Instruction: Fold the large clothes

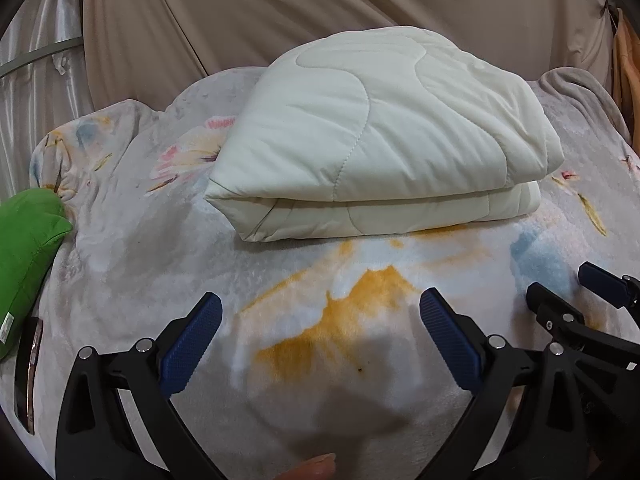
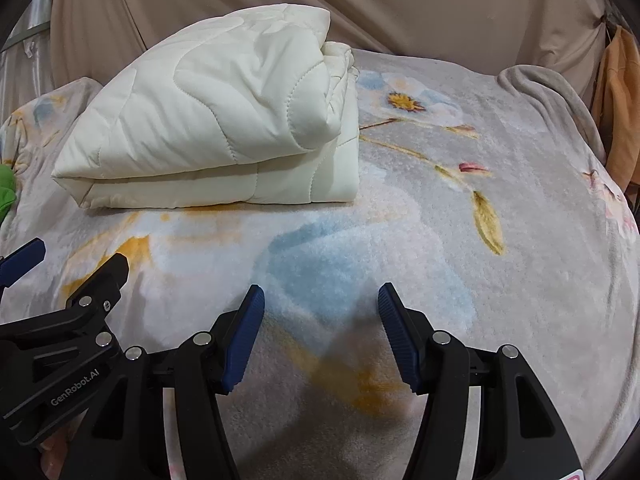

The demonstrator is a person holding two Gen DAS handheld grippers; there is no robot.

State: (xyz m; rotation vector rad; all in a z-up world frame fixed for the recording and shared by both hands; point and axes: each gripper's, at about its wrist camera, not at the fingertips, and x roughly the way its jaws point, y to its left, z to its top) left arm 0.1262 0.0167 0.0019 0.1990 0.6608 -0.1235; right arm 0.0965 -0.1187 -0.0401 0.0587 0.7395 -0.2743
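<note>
Nearest are two tongs, side by side: the left tongs (image 1: 320,306) and the right tongs (image 2: 321,302), each with its blue pads spread apart, gripping nothing, over the flowered blanket (image 2: 440,220) covering the bed. Beyond them, well apart from both, lies one cream quilt (image 1: 372,140), folded into a thick stack, ahead of the left tongs and far-left of the right. One green cushion (image 1: 28,256) sits at the left edge.

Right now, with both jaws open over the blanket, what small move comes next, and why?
Probably none beyond backing off: the cream quilt already lies folded in stacked layers on the floral blanket. The left gripper and right gripper hold nothing, short of it.
</note>
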